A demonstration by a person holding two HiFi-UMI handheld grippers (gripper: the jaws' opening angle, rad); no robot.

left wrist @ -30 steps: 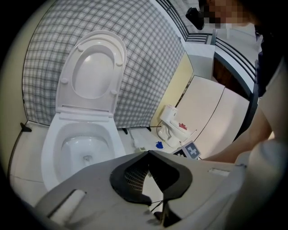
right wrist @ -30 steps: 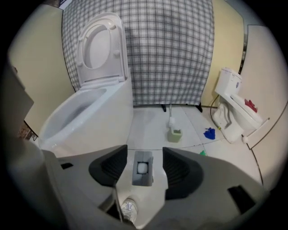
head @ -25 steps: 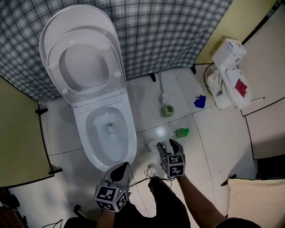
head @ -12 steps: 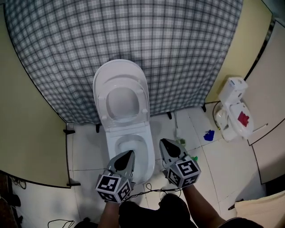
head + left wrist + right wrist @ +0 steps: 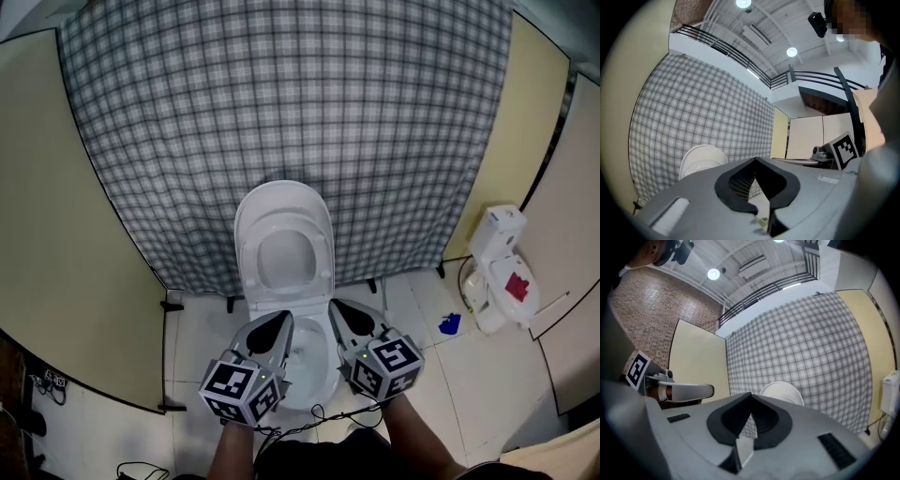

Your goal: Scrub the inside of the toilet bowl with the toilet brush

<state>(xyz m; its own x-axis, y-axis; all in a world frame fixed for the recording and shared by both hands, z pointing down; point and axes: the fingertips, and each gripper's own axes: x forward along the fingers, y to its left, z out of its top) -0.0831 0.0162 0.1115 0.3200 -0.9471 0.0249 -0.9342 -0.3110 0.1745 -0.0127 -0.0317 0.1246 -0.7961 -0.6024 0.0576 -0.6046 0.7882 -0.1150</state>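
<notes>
The white toilet [image 5: 283,251] stands against the plaid curtain with its lid and seat raised. Its bowl [image 5: 305,370] shows only between my two grippers. My left gripper [image 5: 281,319] is held level over the bowl's left side, shut and empty. My right gripper [image 5: 339,307] is level over the right rim; its jaws have just been closing and nothing is between them. The left gripper view has the shut tips [image 5: 754,160] in front of the raised lid [image 5: 701,159]. The right gripper view has the shut tips [image 5: 751,394] under the lid [image 5: 783,392]. No toilet brush shows clearly.
A grey plaid curtain [image 5: 281,112] hangs behind the toilet between yellow partition panels [image 5: 66,234]. A white appliance with a red mark [image 5: 504,277] and a blue rag [image 5: 450,325] lie on the tiled floor at the right. Thin cables [image 5: 291,427] trail near my arms.
Both grippers have come up and closer to the camera, over the bowl. The view has lifted, so the toilet looks smaller. The floor items right of the bowl are now hidden.
</notes>
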